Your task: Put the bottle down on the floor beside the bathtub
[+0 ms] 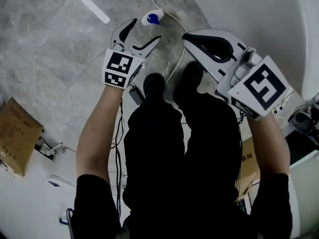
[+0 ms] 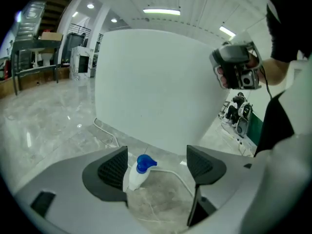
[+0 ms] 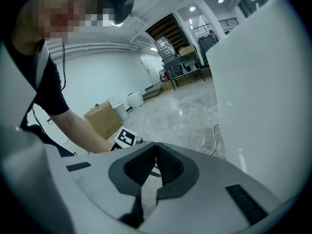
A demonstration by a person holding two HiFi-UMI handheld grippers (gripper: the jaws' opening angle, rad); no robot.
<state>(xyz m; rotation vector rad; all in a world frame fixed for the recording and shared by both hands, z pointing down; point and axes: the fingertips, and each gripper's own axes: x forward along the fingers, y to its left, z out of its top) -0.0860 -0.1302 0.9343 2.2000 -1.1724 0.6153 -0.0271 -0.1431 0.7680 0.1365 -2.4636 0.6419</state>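
A small white bottle (image 1: 152, 18) with a blue pump top stands on the grey marble floor, close to the white bathtub wall (image 1: 259, 14). In the left gripper view the bottle (image 2: 136, 172) shows below and beyond the open jaws, free of both pads. My left gripper (image 1: 144, 35) hangs open above the floor, just short of the bottle. My right gripper (image 1: 187, 38) is shut with nothing between its pads, held to the right over the person's feet.
A white cable (image 1: 172, 19) runs along the floor past the bottle and the tub. A cardboard box (image 1: 17, 133) sits at the left. Camera gear (image 2: 236, 113) lies on the floor beside the tub's far end. The person's dark shoes (image 1: 172, 83) stand below the grippers.
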